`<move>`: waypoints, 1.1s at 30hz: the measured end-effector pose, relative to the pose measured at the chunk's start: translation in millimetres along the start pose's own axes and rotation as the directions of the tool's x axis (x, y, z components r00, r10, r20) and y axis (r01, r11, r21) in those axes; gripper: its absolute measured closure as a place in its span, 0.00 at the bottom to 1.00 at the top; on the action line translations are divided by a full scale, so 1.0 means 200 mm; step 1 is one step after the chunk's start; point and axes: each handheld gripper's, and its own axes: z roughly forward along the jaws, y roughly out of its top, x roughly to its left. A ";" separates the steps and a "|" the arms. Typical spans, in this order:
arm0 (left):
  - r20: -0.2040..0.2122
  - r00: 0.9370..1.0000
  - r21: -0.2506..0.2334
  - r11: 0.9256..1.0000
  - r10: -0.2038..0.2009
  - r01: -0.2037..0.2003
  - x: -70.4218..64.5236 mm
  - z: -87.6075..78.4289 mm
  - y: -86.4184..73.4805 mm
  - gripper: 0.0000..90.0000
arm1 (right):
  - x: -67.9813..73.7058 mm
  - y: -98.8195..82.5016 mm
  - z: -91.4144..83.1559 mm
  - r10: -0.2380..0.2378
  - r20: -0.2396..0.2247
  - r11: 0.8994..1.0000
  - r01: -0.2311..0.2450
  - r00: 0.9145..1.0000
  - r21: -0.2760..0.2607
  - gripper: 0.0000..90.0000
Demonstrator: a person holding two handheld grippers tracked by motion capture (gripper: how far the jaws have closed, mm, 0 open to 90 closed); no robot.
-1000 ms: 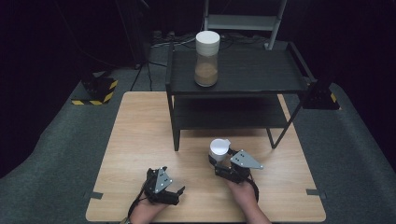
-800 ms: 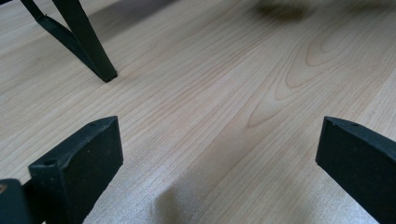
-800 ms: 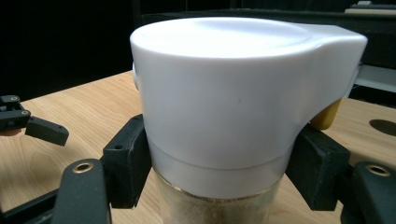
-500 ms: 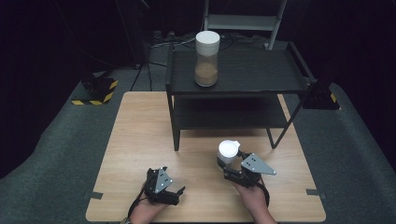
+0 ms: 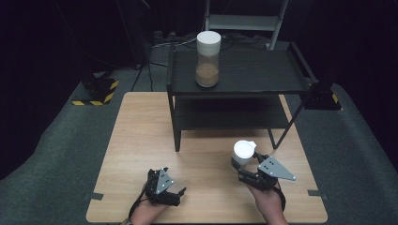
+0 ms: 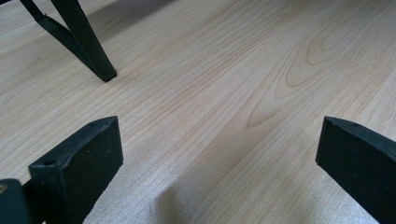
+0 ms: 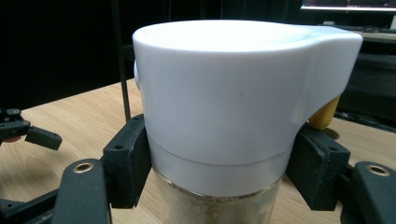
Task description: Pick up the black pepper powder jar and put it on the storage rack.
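Now carried rightward since a second ago: white-lidded jar [image 7: 219, 116], smooth plastic cap over a clear cylinder, clamped between right gripper [image 7: 219, 172] pads. Left gripper [image 6: 210, 154] spread wide, nothing but grained wooden table [image 6: 224, 70] between its fingers.

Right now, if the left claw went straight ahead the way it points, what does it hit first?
Likely nothing close: the left claw, jaws open, points low across bare table. The black shelf leg stands off to the left of its line in the left gripper view. Depth beyond is unclear.
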 end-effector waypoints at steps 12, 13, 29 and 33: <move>0.001 1.000 0.000 1.000 0.000 0.000 0.00 0.00 0.00 0.01 | -0.01 0.10 -0.09 -0.018 0.028 0.999 0.019 0.999 -0.042 0.33; 0.001 1.000 0.000 1.000 -0.001 0.001 0.00 0.00 0.00 0.01 | -0.01 0.11 -0.10 -0.021 0.029 0.999 0.022 0.999 -0.047 0.33; 0.005 1.000 0.000 1.000 0.000 0.000 0.00 0.00 0.00 0.01 | -0.03 0.27 -0.15 -0.027 0.034 0.996 0.029 0.999 -0.087 0.33; 0.005 1.000 0.000 1.000 0.002 -0.002 0.00 0.00 0.00 0.01 | -0.04 0.32 -0.16 -0.023 0.040 0.995 0.026 0.999 -0.095 0.33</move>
